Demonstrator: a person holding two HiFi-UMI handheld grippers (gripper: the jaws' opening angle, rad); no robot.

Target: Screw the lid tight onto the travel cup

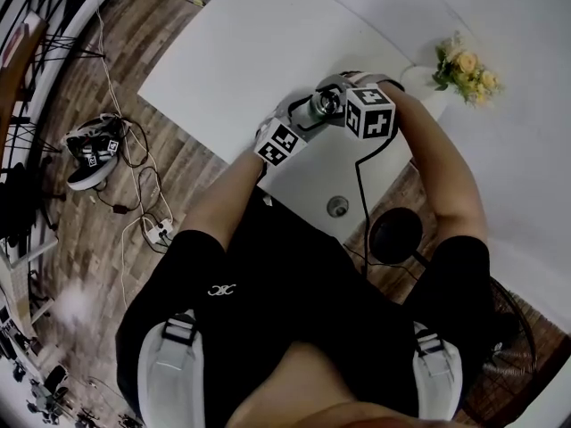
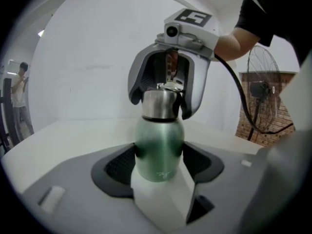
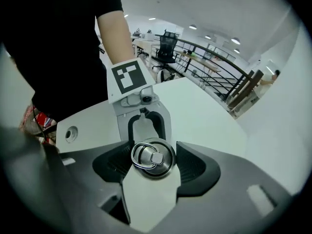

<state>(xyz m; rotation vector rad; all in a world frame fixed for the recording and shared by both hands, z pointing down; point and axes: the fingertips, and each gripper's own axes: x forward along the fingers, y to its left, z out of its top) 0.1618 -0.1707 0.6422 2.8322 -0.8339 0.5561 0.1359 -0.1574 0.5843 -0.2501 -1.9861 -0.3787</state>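
A green travel cup [image 2: 160, 143] with a steel lid [image 2: 157, 105] is held upright in the air over the white table [image 1: 241, 52]. My left gripper [image 2: 160, 164] is shut on the green body, with a black pad against each side. From above, my right gripper [image 3: 152, 165] comes down over the lid [image 3: 161, 164], which has a ring on top. Its pads sit against the lid's rim on both sides. The left gripper view shows the right gripper [image 2: 162, 97] straddling the steel top. In the head view both marker cubes flank the cup [image 1: 323, 105].
A vase of yellow flowers [image 1: 464, 69] stands at the table's far right. A round cable hole [image 1: 337, 206] is near the table's front edge. A floor fan [image 1: 395, 235] stands by my right leg. Shoes and cables [image 1: 92, 152] lie on the wooden floor at left.
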